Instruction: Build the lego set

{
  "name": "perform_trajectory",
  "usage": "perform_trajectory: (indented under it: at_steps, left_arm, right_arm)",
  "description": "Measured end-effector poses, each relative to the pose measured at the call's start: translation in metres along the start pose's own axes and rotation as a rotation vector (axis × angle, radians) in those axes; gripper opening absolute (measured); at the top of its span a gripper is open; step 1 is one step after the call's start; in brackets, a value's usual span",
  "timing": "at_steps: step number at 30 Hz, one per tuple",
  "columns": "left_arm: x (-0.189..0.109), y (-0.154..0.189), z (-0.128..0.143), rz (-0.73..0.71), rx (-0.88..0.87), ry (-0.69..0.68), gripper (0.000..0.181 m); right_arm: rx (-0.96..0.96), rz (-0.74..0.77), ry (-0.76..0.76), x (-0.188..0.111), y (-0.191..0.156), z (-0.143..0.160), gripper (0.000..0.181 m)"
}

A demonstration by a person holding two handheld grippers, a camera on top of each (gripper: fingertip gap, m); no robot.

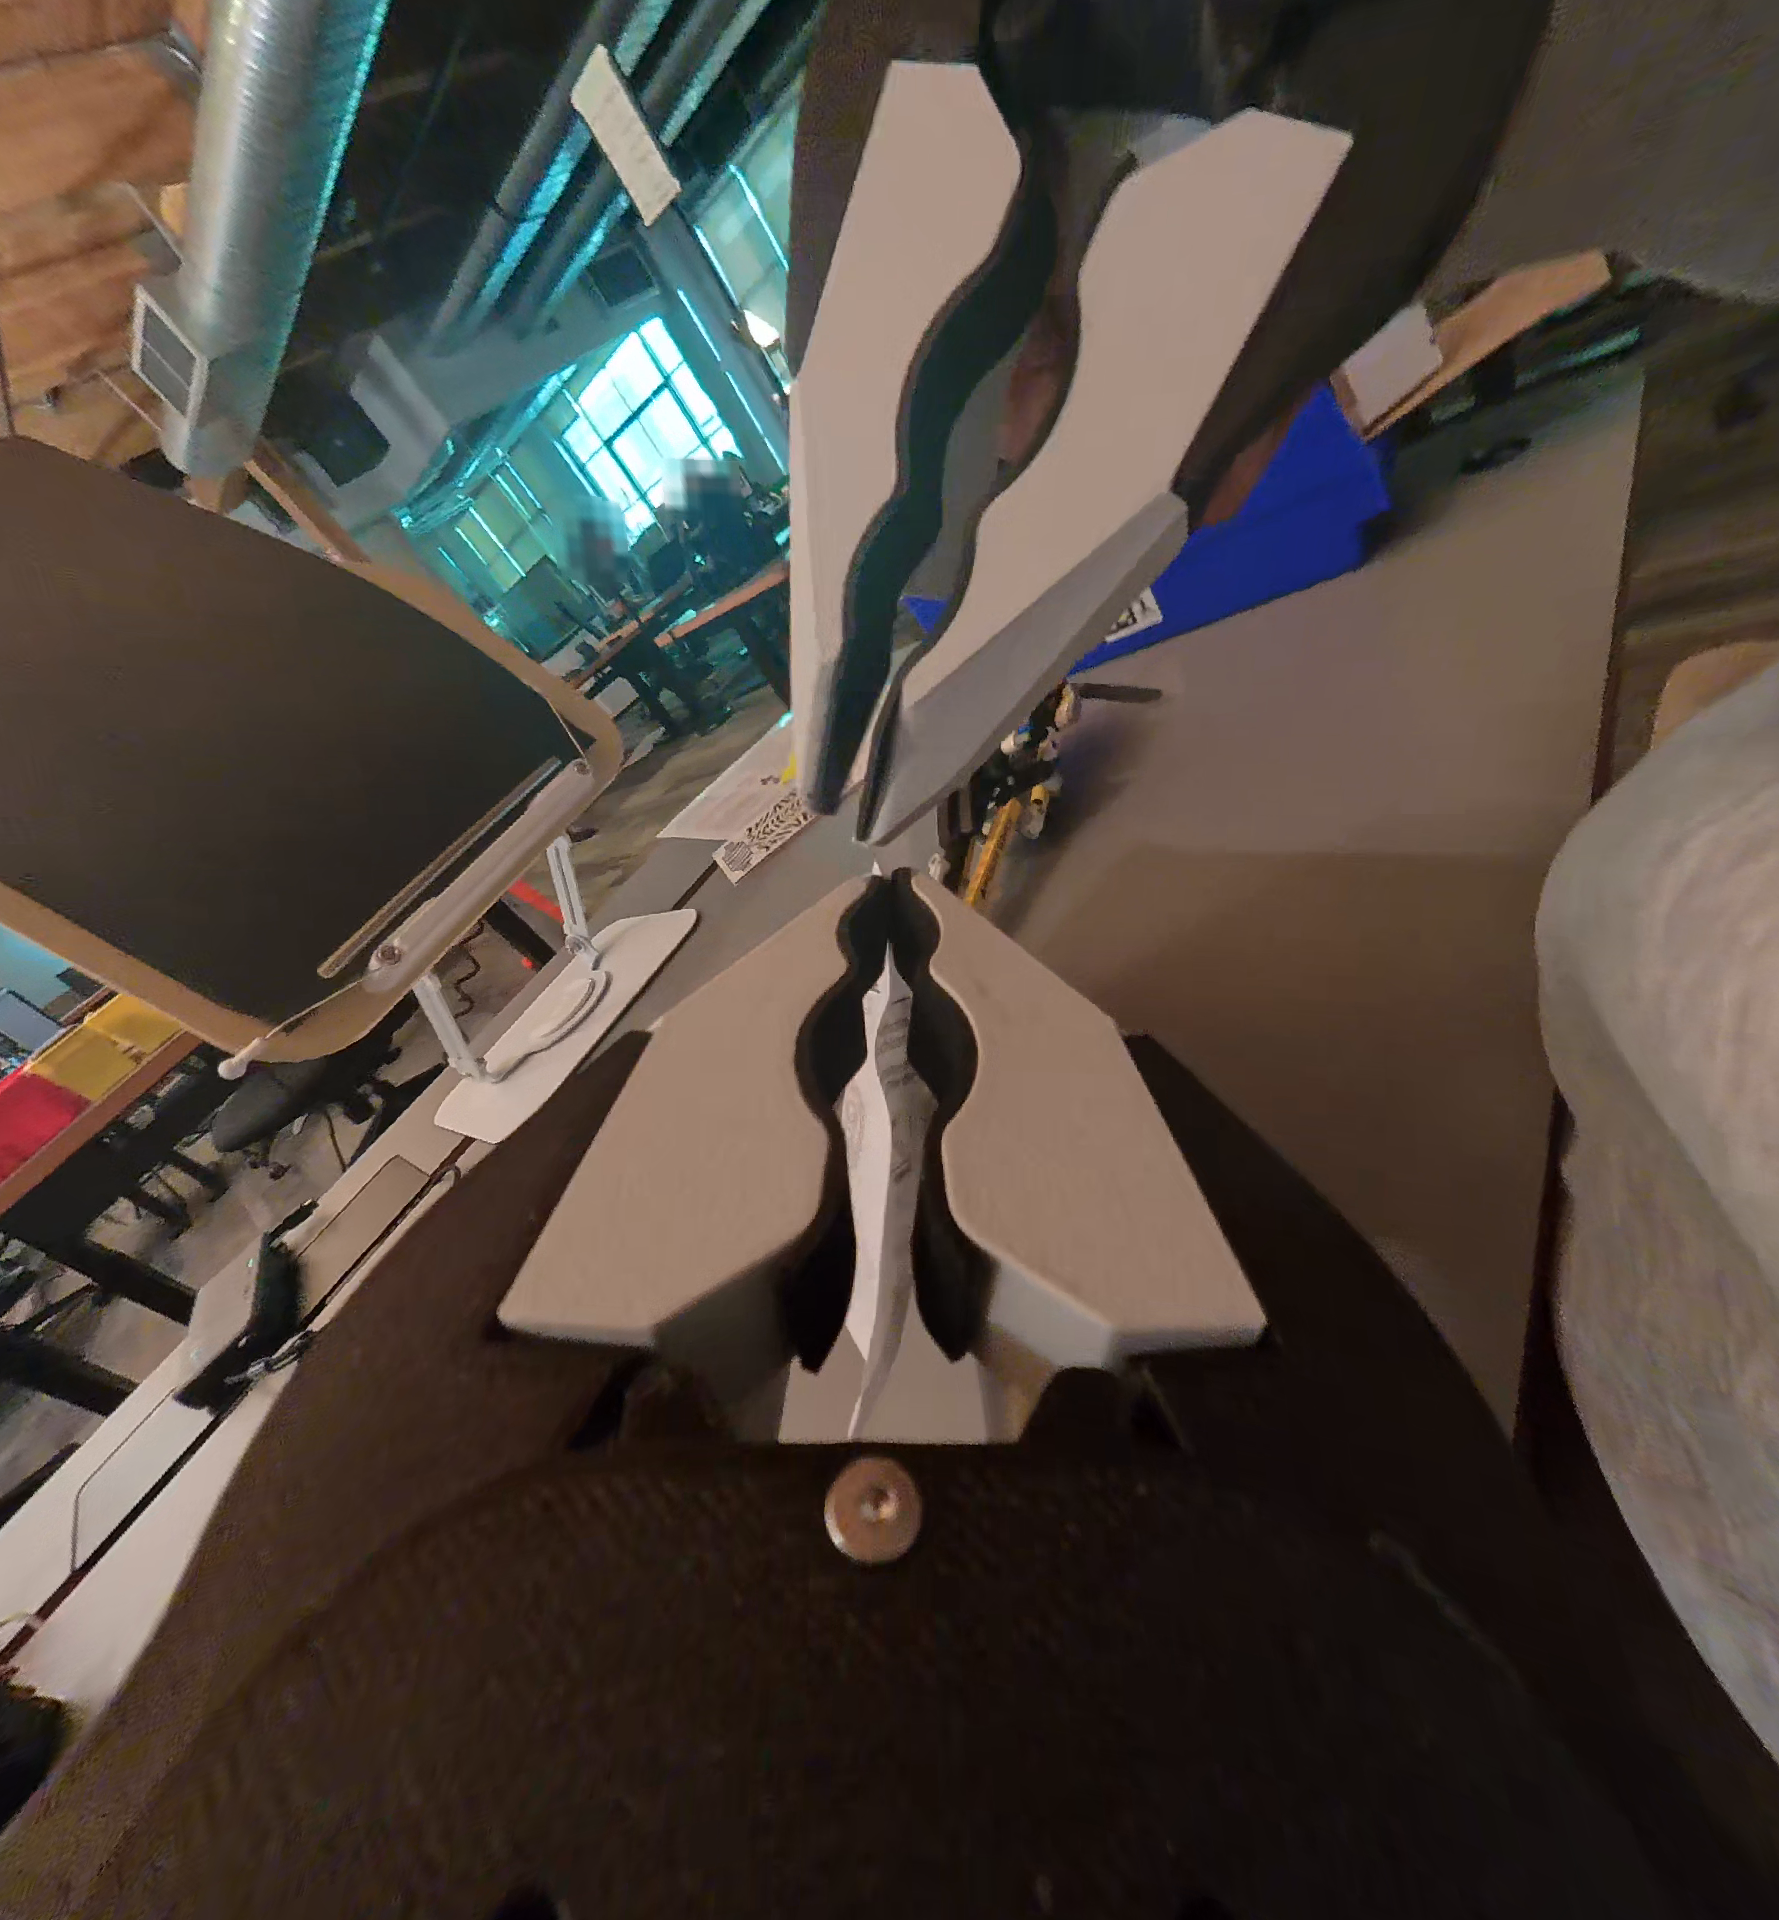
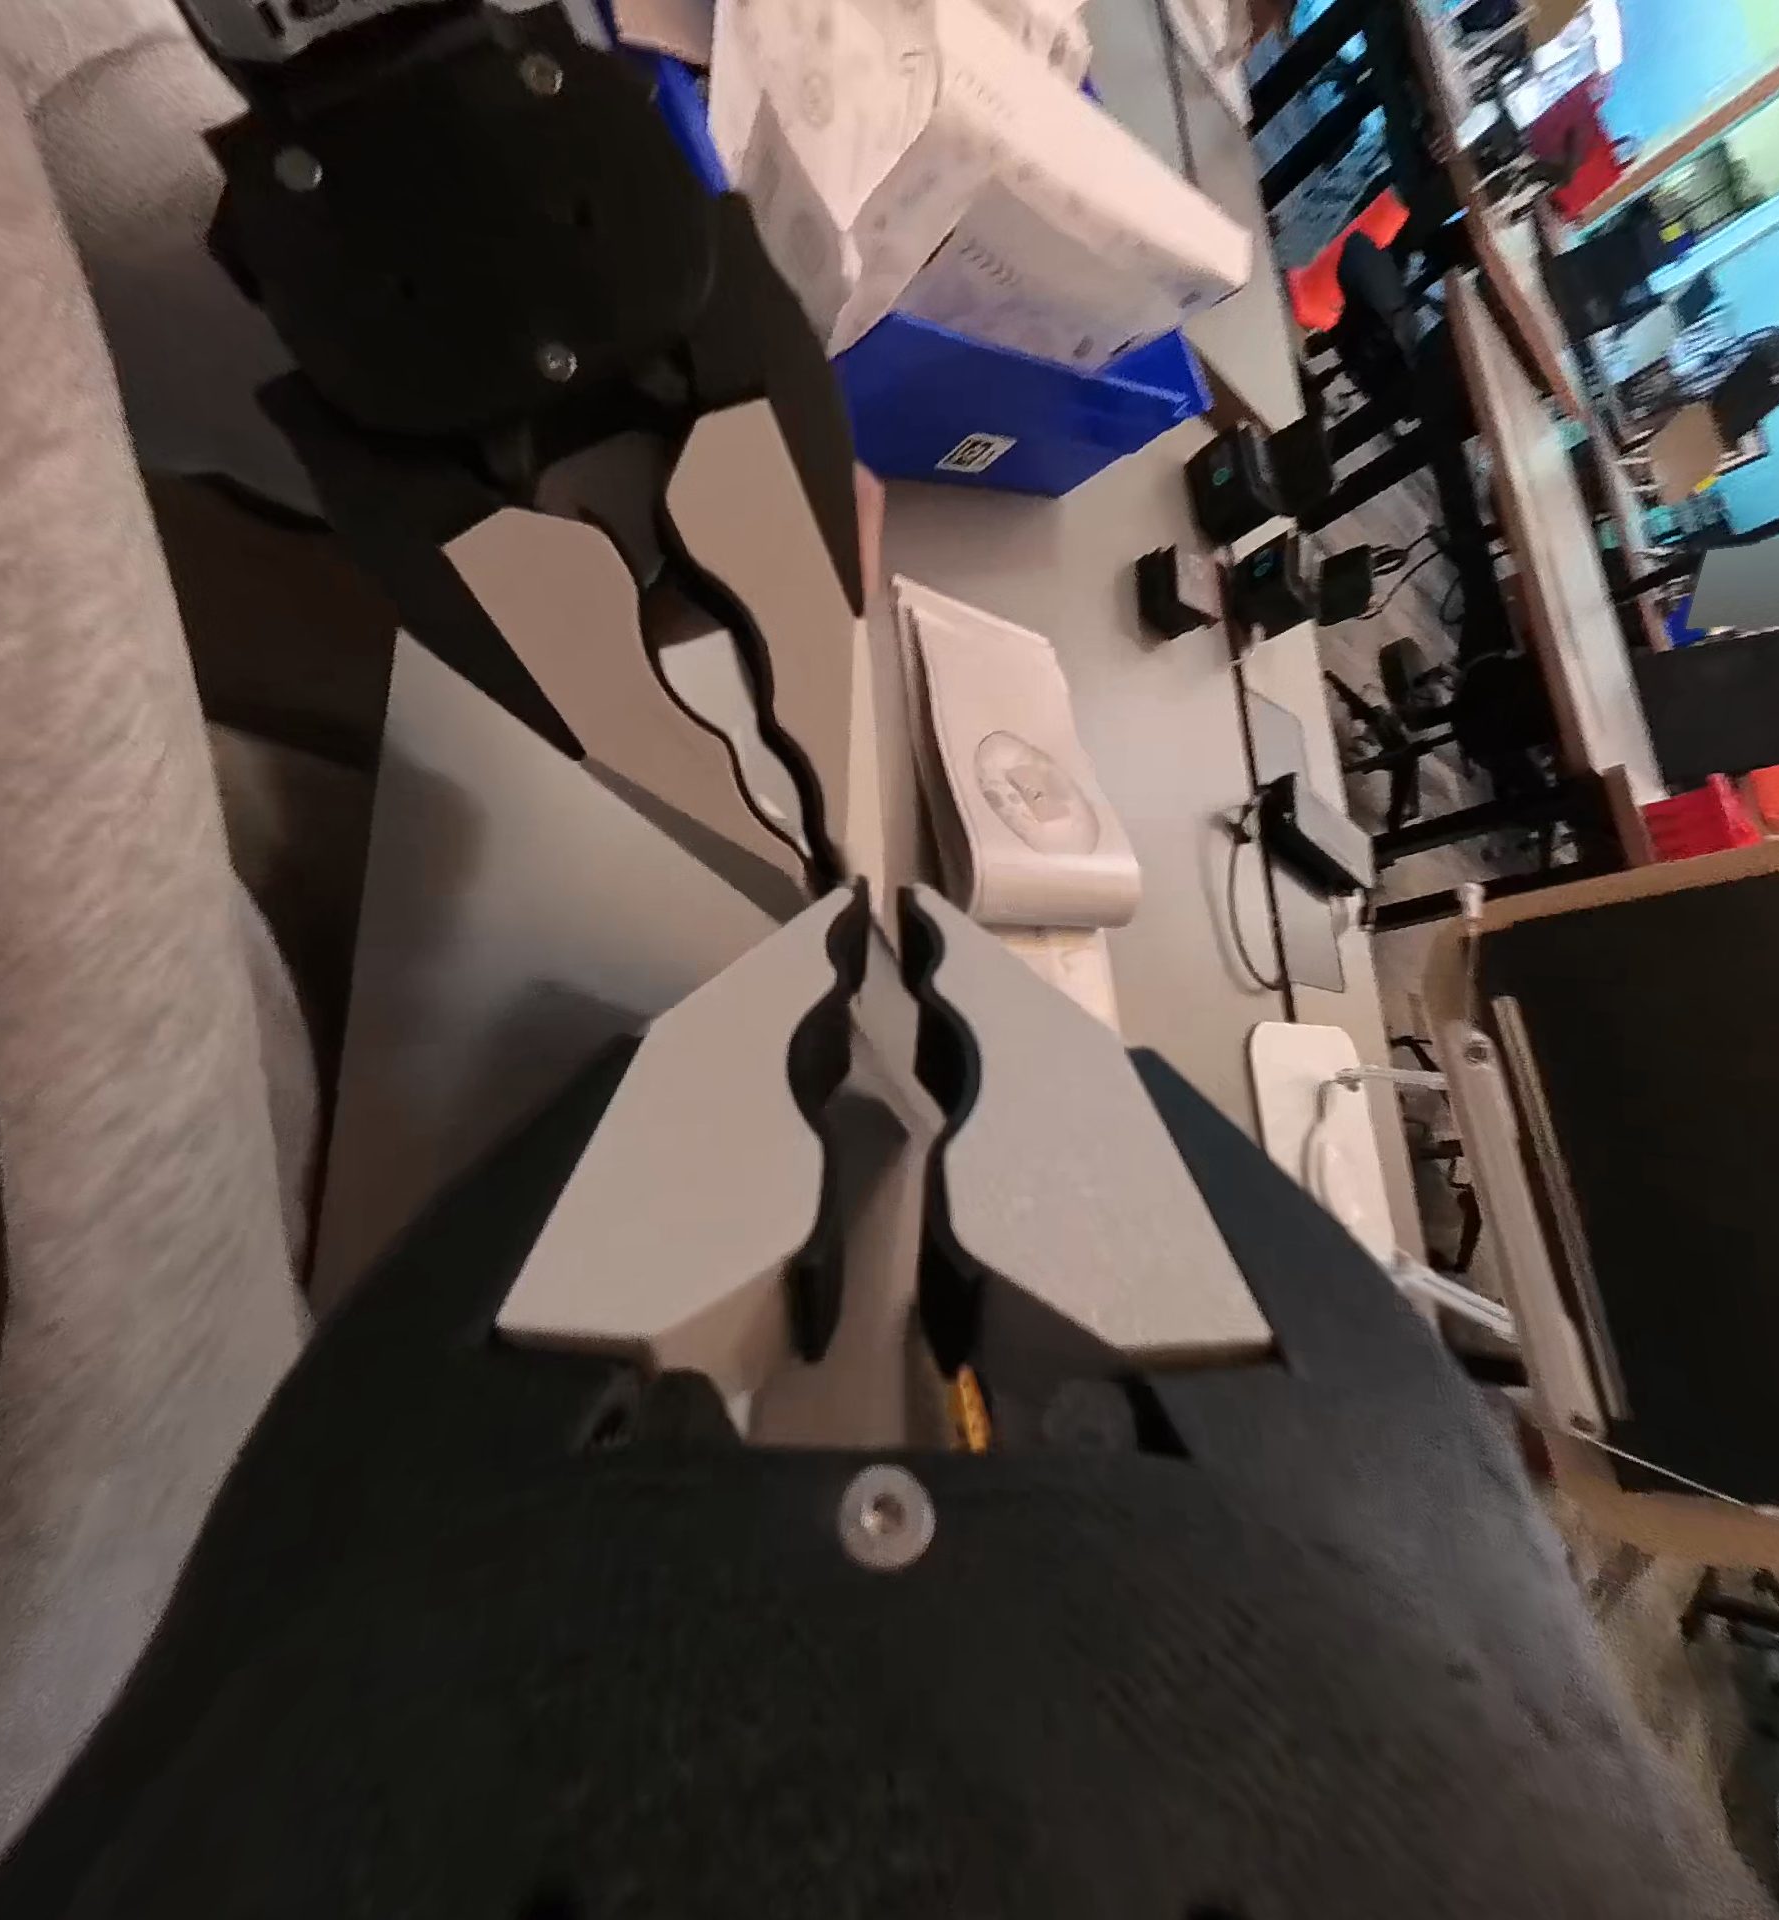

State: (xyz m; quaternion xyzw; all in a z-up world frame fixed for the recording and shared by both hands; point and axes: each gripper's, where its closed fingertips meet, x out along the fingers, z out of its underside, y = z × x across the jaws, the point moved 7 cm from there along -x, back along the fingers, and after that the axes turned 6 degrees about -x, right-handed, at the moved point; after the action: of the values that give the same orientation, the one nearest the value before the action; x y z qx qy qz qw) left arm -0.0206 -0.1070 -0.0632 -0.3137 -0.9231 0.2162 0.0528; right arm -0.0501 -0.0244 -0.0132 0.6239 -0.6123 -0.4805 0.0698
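Note:
My left gripper [image 1: 890, 878] is shut on a thin white printed bag [image 1: 890, 1122] that runs down between its pads. My right gripper [image 1: 849, 816] comes in from above, tip to tip with the left one, its jaws almost closed. In the right wrist view my right gripper [image 2: 880, 904] has a thin pale sheet [image 2: 890, 1049] between its pads, and the left gripper [image 2: 823, 868] meets it from the upper left. A yellow and black lego model [image 1: 1010, 790] stands on the grey table [image 1: 1280, 883] behind the tips. A yellow lego part [image 2: 968, 1413] shows under my right gripper.
A blue bin [image 2: 1020, 416] with white papers [image 2: 968, 208] stands at the table's far side. An instruction booklet [image 2: 1030, 800] lies open beyond the tips. A dark tablet on a white stand [image 1: 189, 727] is at the left. A person's grey sleeve [image 1: 1695, 1143] is close on the right. My left and right fingertips are right by each other.

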Motion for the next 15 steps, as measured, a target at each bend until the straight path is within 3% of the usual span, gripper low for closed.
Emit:
perform_trajectory:
  at_steps: [5,10,15]
  left_arm:
    - [0.002,0.0,0.002,-0.018,0.003,0.005,0.0]
    - [0.001,-0.003,-0.002,-0.048,-0.022,0.041,0.0]
    - [0.002,-0.004,0.0,-0.058,-0.026,0.031,0.0]
  right_arm:
    - [0.076,-0.069,-0.004,0.0,0.0,0.003,0.0]
    - [0.401,-0.099,0.146,-0.002,0.009,0.011,0.0]
    - [0.611,-0.099,0.251,0.002,0.01,0.02,0.0]
